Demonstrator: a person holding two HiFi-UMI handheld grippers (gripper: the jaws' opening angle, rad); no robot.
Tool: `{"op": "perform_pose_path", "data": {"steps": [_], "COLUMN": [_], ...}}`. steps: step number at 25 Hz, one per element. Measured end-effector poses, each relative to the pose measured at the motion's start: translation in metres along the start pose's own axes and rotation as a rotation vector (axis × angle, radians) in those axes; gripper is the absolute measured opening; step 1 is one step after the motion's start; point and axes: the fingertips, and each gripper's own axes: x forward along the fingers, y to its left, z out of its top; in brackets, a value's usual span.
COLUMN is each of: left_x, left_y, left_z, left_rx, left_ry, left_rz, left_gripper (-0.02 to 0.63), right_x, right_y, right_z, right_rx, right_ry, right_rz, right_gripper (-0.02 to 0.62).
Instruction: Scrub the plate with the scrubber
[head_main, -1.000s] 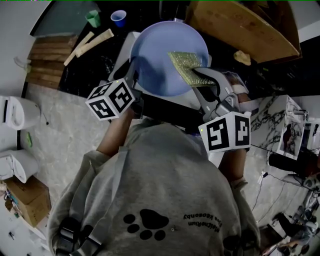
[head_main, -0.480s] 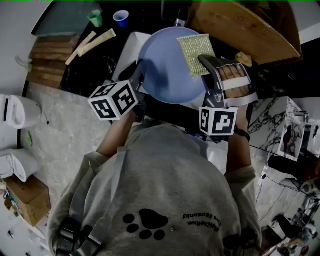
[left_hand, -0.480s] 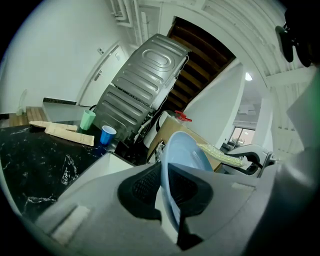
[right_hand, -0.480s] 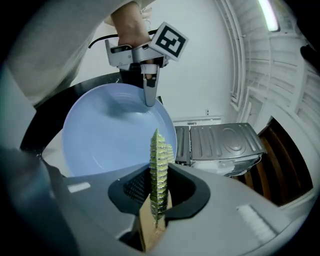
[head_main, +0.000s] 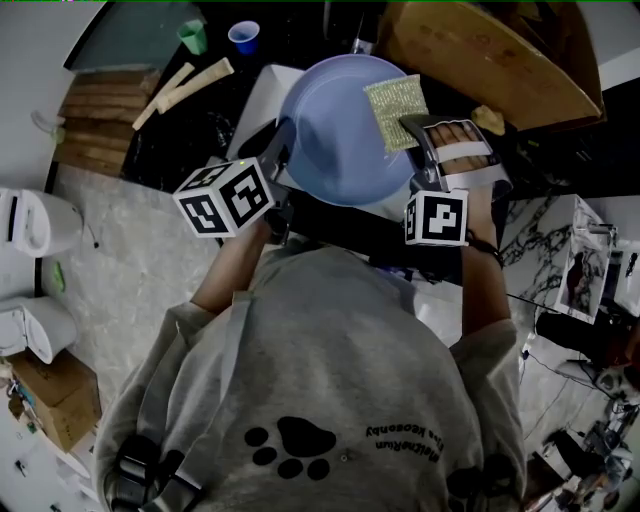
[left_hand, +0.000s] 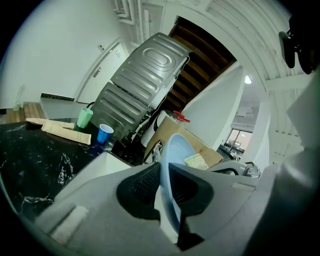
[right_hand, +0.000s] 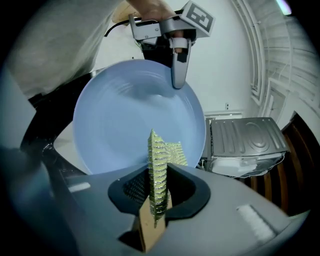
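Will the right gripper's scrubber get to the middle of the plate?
Probably yes: the scrubber in the right gripper sits at the right edge of the plate, whose face from there to the middle is bare.

The scrubber (head_main: 393, 100) in the right gripper (head_main: 408, 122) has slid from the plate's (head_main: 330, 140) middle to its far right rim, and the gripper has rolled.

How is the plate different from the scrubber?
The plate is blue, round and smooth; the scrubber is yellow-green, squarish and rough. The plate is much bigger. The left gripper holds the plate's rim, the right gripper the scrubber. Both are clamped in jaws.
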Motion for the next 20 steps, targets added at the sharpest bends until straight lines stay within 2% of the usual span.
{"op": "perform_pose_path", "data": {"steps": [8,12,20], "left_x": [0.0,-0.002,-0.005], "left_y": [0.007,0.014,0.025], "left_z": [0.002,0.006,0.013], "left_rx": [-0.022,-0.036,-0.074], "left_ry": [-0.014,-0.034,-0.066], "left_rz": [0.021,0.038,0.064], "left_gripper": [0.038,0.041,0.043], "right_x": [0.012,0.009,-0.003], "right_y": [0.033,0.055,0.075], "right_z": [0.001,0.009,0.029], "right_rx": [0.03,0.069,0.123], "right_ry": [-0.008,-0.026,-0.06], "right_rz": [0.118,0.199,0.296], "right_gripper": [0.074,0.074,0.074]}}
